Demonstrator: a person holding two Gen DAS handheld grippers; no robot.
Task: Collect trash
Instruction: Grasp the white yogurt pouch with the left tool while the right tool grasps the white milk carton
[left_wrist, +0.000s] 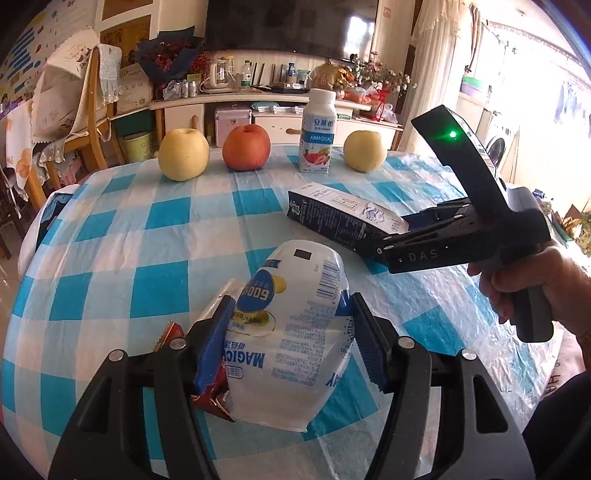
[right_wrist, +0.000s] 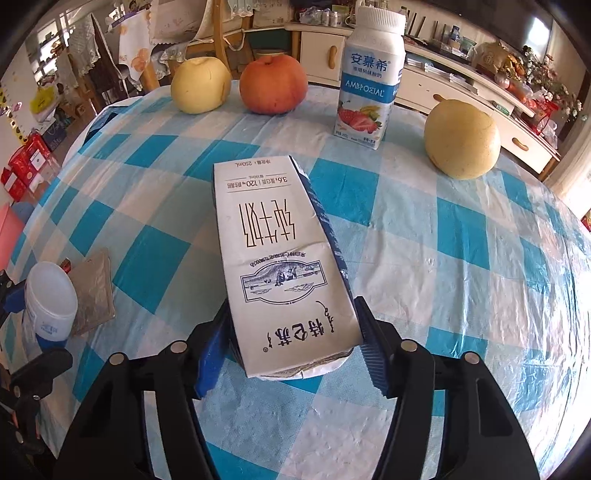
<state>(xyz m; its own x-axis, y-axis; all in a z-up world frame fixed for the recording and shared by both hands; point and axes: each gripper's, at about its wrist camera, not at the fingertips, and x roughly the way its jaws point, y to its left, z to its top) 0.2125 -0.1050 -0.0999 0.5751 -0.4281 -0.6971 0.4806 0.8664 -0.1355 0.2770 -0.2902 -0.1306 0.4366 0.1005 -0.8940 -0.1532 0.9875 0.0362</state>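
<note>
- My left gripper (left_wrist: 291, 332) pinches a white yogurt cup (left_wrist: 291, 332) lying over the checked tablecloth (left_wrist: 110, 258), a red wrapper (left_wrist: 210, 398) beside it.
- My right gripper (right_wrist: 293, 343) clamps the near end of a milk carton (right_wrist: 280, 251) at mid-table.
- Behind: two pears (right_wrist: 201, 85), an apple (right_wrist: 273, 84), a yogurt bottle (right_wrist: 369, 81).

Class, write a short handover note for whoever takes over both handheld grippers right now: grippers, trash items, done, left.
Left gripper: shut on the white yogurt cup, on its side.
Right gripper: shut on the milk carton, lying flat.
A red wrapper and a silver packet lie beside the cup.
Done: both items gripped; nothing binned. No bin in view.
Left: bin both, then wrapper and packet. Leave the fruit and the upright yogurt bottle.
</note>
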